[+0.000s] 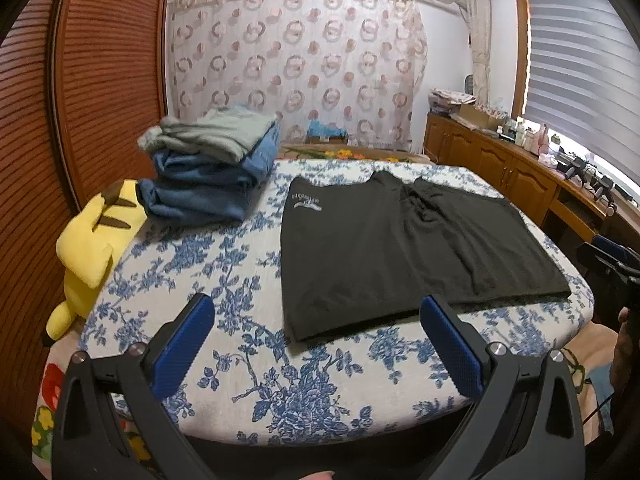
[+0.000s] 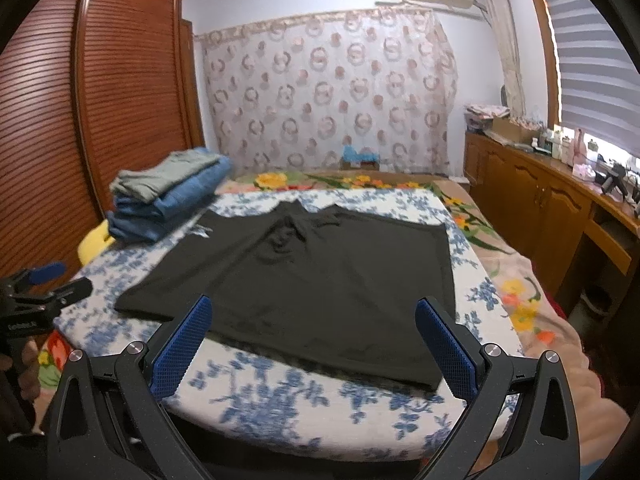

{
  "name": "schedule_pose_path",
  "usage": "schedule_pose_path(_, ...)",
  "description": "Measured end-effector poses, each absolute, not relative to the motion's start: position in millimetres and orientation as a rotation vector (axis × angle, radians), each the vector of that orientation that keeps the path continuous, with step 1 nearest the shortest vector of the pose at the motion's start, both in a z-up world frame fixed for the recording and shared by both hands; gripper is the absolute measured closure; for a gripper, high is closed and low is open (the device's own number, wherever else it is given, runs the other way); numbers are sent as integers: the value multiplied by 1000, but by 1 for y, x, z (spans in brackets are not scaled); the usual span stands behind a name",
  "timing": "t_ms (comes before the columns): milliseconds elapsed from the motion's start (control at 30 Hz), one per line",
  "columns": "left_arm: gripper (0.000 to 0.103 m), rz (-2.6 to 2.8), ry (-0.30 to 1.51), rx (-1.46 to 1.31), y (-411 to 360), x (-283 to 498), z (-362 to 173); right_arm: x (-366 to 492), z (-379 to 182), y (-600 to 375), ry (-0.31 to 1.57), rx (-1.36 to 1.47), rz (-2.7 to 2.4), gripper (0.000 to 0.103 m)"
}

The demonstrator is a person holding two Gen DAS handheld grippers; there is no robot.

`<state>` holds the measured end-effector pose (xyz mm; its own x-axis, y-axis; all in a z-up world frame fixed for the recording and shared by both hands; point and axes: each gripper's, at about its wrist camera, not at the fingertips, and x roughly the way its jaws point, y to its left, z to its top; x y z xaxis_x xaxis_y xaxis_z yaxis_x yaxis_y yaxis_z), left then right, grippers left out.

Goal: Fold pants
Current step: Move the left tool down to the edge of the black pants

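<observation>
Black pants (image 1: 400, 248) lie spread flat on a board covered in blue-flowered cloth (image 1: 224, 280), with a white print near their far left corner. In the right wrist view the same pants (image 2: 312, 280) fill the middle of the board (image 2: 280, 396). My left gripper (image 1: 318, 320) hovers open over the near edge of the board, its blue pads at the pants' near left corner, holding nothing. My right gripper (image 2: 314, 320) is open too, above the pants' near hem. Each gripper shows at the edge of the other's view: the right gripper (image 1: 612, 268) and the left gripper (image 2: 44, 288).
A stack of folded blue and grey clothes (image 1: 212, 168) sits at the board's far left. A yellow plush toy (image 1: 88, 252) lies at the left edge by the wooden louvred wardrobe (image 1: 80, 80). A wooden cabinet (image 1: 520, 176) with clutter runs along the right under the window.
</observation>
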<state>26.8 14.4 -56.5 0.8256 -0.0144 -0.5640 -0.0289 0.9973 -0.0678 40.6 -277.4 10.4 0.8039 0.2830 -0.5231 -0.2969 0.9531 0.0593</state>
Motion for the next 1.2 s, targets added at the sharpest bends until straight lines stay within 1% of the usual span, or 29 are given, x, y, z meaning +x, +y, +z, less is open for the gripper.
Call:
schedule_pose_path(167, 0, 4, 646, -94, 22, 36, -73, 58, -8, -293, 628, -44, 304, 7)
schedule_pose_path(433, 0, -10, 704, -108, 33, 49, -92, 80, -36, -316, 719, -39, 282, 8)
schedule_pose_path(733, 0, -17, 719, -143, 47, 57, -102, 86, -59, -326, 751, -46, 257, 8)
schedule_pose_path(833, 1, -28, 712, -143, 50, 59, -100, 83, -61, -328, 725, -59, 247, 8)
schedule_pose_path(900, 5, -45, 715, -159, 53, 63, -99, 82, -62, -326, 718, -87, 236, 8)
schedule_pose_path(967, 6, -58, 722, -178, 55, 66, -98, 82, -63, -328, 716, -82, 238, 8)
schedule_pose_path(1033, 12, -62, 720, -188, 56, 67, -98, 81, -63, -328, 714, -88, 237, 8)
schedule_pose_path(1067, 18, -68, 723, -193, 56, 68, -98, 82, -63, -328, 714, -87, 237, 8)
schedule_pose_path(1133, 27, -79, 735, -204, 56, 71, -99, 82, -63, -328, 714, -88, 238, 8)
schedule_pose_path(1200, 41, -86, 743, -204, 55, 72, -100, 81, -63, -329, 711, -89, 242, 8)
